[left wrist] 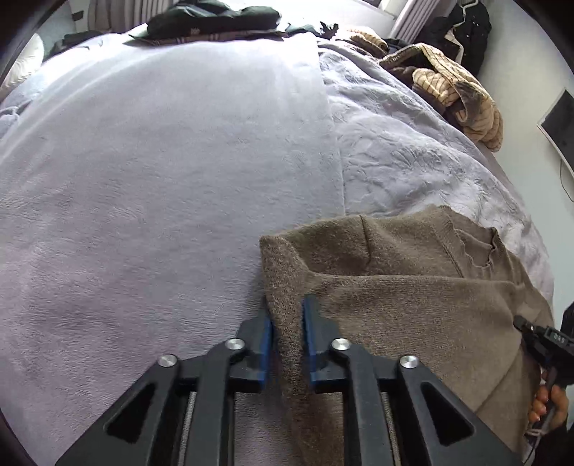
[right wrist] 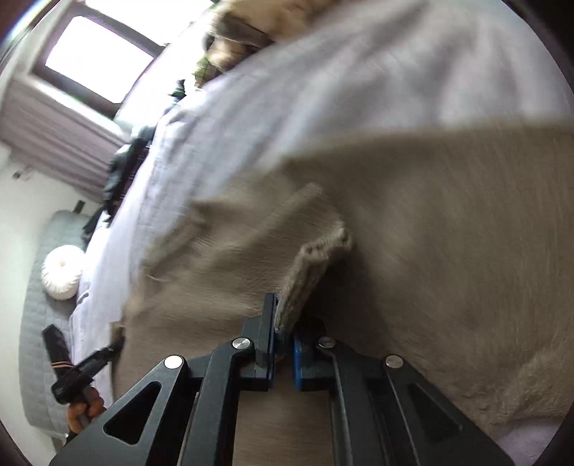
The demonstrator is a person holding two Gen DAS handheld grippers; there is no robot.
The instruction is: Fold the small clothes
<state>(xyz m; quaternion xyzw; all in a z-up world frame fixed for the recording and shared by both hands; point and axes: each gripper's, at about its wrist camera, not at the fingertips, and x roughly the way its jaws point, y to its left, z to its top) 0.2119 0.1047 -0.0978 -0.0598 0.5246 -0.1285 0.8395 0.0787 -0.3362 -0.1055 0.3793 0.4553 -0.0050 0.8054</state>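
My left jaws are pinching a thick fold of the brown sweater [left wrist: 394, 286], one blue pad on either side of the fold with the knit filling the gap between them. That is my left gripper [left wrist: 287, 315], and the fold is running straight out ahead of the tips, ending at a rounded corner just beyond them. The rest of the sweater is spreading away to the right of these jaws, lying folded over itself on the lavender blanket [left wrist: 161, 179]. To the left of the jaws only blanket is showing, and a crinkled pale quilt [left wrist: 412, 161] is lying past the sweater, ahead and to the right. Far ahead, well apart from the jaws, dark clothes [left wrist: 215, 18] are sitting at the far edge of the bed, and a heap of striped tan clothes [left wrist: 448, 82] is lying off to the right.

My right jaws are closed tight on a ribbed edge of the same sweater, which is sticking up from between the pads of my right gripper [right wrist: 283, 322]. Here the sweater [right wrist: 430, 233] is filling the view ahead and to the right of the tips, blurred. Off to the low left of these jaws, my other hand [right wrist: 84, 405] is holding its tool.
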